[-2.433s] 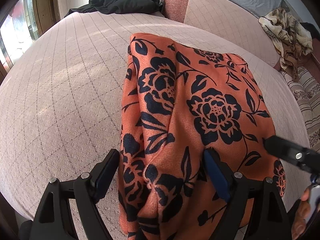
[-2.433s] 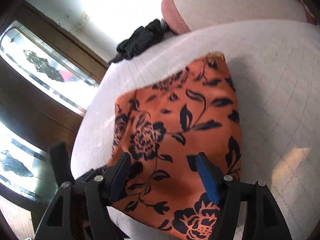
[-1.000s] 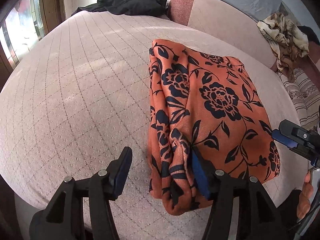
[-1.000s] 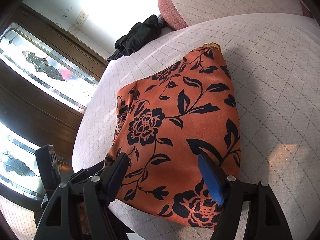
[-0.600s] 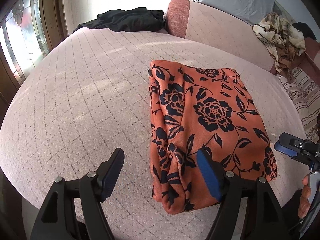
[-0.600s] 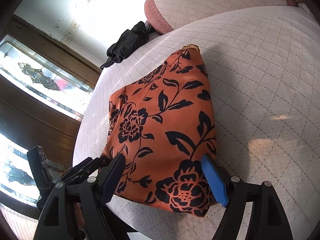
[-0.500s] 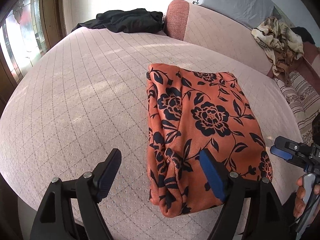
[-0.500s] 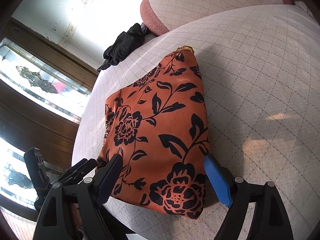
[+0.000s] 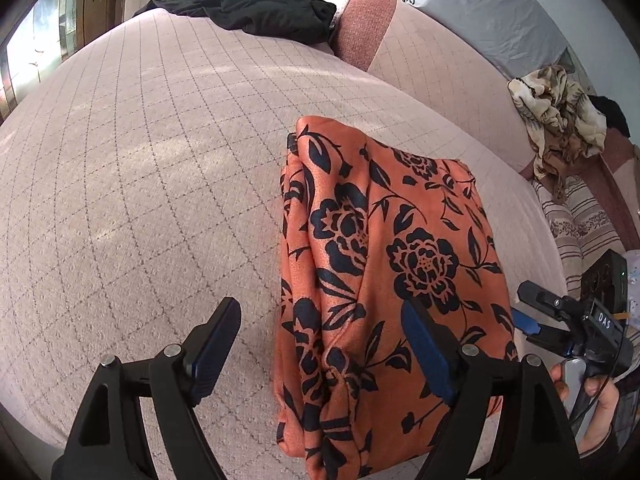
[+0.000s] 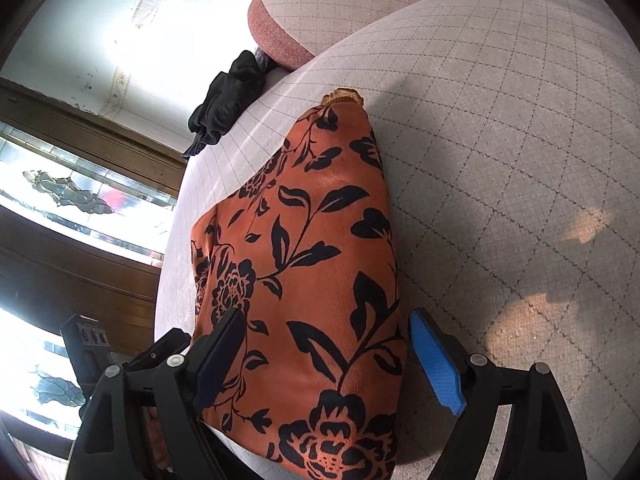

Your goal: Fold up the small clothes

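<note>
the left gripper [image 9: 320,340] is wide open and holds nothing. over the last second its jaws have just been opening, and they now stand still. in the left wrist view one finger sits at 7 o'clock over bare bed, and the other finger sits at 5 o'clock over the near end of the orange flowered cloth [image 9: 384,280]. the pads do not press on the cloth.

the right gripper [image 10: 324,356] is wide open too, and its jaws have just been opening as well. the near right corner of the cloth [image 10: 312,280] lies between its fingers, but nothing is pinched.

the cloth is folded into a thick block. its long way runs from the grippers at 6 o'clock up toward 12 o'clock. it lies flat on the quilted pink bed cover [image 9: 160,180]. both grippers are at the near short end, the left one by the bunched left edge and the right one by the smooth right edge. each is about as close as the other.

i think this fold is laid down and both grippers have let go.

there is lots of open bed to the left, from 8 to 11 o'clock. the near edge of the bed is close under the cloth, so pulling it nearer could slide it off. a black garment [image 9: 260,12] lies far off at 12 o'clock, and a crumpled patterned cloth [image 9: 560,116] at 2 o'clock.
</note>
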`<state>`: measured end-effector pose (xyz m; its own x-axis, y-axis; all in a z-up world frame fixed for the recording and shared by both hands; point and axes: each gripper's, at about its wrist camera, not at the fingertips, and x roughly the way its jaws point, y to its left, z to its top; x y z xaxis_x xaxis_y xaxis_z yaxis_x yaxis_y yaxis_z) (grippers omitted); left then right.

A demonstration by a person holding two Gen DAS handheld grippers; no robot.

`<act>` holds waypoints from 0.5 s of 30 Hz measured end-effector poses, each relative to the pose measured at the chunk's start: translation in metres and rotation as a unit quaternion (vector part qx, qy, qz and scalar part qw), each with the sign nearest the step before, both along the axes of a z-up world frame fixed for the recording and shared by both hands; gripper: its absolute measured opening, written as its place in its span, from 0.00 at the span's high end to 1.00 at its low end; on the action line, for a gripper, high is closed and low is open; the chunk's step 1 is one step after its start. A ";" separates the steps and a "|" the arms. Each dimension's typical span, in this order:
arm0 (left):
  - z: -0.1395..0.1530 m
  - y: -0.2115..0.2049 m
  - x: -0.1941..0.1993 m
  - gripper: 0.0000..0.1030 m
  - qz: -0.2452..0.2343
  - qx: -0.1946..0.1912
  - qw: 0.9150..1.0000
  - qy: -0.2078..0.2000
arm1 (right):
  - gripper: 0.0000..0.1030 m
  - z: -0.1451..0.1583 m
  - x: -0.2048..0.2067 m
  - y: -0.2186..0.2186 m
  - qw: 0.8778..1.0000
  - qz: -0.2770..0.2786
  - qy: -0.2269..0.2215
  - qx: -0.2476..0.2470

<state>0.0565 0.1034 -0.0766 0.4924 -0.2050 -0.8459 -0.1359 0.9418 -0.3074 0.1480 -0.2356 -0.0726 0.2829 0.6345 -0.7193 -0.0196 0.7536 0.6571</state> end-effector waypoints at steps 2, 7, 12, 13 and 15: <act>0.012 -0.006 -0.007 0.21 0.002 0.028 0.999 -0.021 | 0.17 -0.006 0.009 0.000 1.000 -0.004 0.009 0.005; 0.038 -0.038 -0.023 0.20 -0.047 0.043 0.995 -0.074 | 0.17 -0.014 0.044 -0.004 0.999 -0.027 0.013 0.023; -0.018 -0.070 -0.004 0.20 -0.077 0.112 0.991 0.000 | 0.30 -0.036 0.087 0.006 0.997 -0.027 0.043 0.055; -0.020 -0.073 -0.007 0.20 -0.080 0.128 0.988 -0.017 | 0.53 -0.030 0.091 0.013 0.998 -0.010 0.035 0.053; -0.018 -0.076 -0.008 0.20 -0.083 0.134 0.987 -0.022 | 0.64 -0.007 0.088 0.022 1.000 0.003 0.003 0.007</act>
<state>0.0484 0.0278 -0.0950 0.5092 -0.0568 -0.8587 0.0347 0.9984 -0.0455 0.2364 -0.2134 -0.0799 0.2749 0.6459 -0.7122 -0.0210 0.7446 0.6672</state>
